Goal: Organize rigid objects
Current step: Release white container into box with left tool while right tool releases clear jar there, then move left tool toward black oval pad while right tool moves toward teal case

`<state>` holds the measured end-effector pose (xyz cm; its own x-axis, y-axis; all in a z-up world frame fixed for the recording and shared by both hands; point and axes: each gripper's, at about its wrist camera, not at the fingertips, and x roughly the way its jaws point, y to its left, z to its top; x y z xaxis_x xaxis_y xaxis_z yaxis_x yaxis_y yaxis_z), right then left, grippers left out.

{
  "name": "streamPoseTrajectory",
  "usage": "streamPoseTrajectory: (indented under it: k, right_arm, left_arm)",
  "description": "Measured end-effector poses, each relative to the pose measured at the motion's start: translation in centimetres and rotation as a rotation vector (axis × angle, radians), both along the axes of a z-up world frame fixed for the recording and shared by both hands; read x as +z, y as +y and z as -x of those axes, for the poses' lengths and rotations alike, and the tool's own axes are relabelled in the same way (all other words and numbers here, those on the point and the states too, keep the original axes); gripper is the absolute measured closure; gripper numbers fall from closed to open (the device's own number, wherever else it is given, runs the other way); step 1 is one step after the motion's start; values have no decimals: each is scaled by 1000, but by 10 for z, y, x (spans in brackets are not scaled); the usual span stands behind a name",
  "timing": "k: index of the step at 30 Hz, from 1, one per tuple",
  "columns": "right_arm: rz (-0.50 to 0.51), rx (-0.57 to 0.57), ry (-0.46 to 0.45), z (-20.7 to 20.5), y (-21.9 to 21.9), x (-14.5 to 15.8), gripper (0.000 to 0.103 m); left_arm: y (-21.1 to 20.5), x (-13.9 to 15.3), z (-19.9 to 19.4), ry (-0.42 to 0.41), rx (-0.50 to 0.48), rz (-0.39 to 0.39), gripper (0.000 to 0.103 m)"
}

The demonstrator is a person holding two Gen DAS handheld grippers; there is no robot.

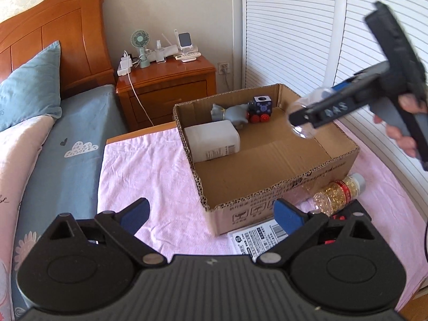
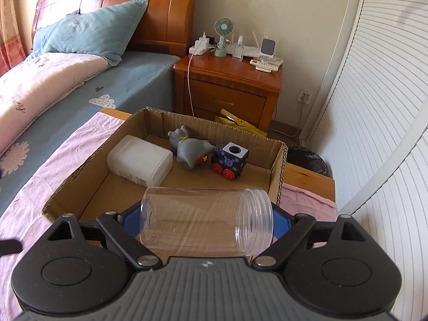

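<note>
Jar (image 2: 206, 222) sideways in right gripper (image 2: 206, 223) — mouth rightward, over box (image 2: 278, 165).

Brown cardboard box (image 1: 267, 165), pink cloth (image 1: 149, 165), clear jar (image 2: 206, 224), possibly gold-filled bottle (image 1: 339, 192)

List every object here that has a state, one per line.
Cardboard box: open-topped, upright.
Clear jar: lidless, on its side, held over the box.
White container: lying in the box.
Grey toy figure: lying in the box.
Toy train: on its wheels in the box.
Gold-filled bottle: lying outside the box.
Left gripper: open, empty.
Right gripper: closed on the jar.
</note>
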<state>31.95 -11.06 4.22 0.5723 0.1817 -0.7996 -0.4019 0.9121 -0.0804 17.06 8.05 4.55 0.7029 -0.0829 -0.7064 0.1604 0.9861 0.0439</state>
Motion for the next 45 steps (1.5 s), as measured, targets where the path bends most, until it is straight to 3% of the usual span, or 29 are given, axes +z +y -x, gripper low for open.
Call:
streamPoseTrajectory:
  k: [6, 8, 16, 29, 38, 45]
  right_arm:
    - [21, -42, 1, -34, 17, -7, 9]
    - [36, -62, 1, -39, 19, -10, 4]
    - [33, -76, -11, -17, 8, -3, 0]
    - [-57, -69, -11, 69, -28, 8, 0]
    - [-95, -58, 66, 141, -59, -26, 0]
    - [-60, -24, 136, 184, -69, -64, 0]
  left_arm:
    - [9, -4, 7, -4, 17, 27, 4]
    - [10, -6, 8, 5, 17, 32, 4]
    - [11, -9, 15, 9, 21, 43, 4]
    - [1, -8, 41, -7, 87, 41, 3]
    - [-16, -23, 59, 22, 77, 60, 3]
    - [-32, -36, 68, 44, 36, 112, 3]
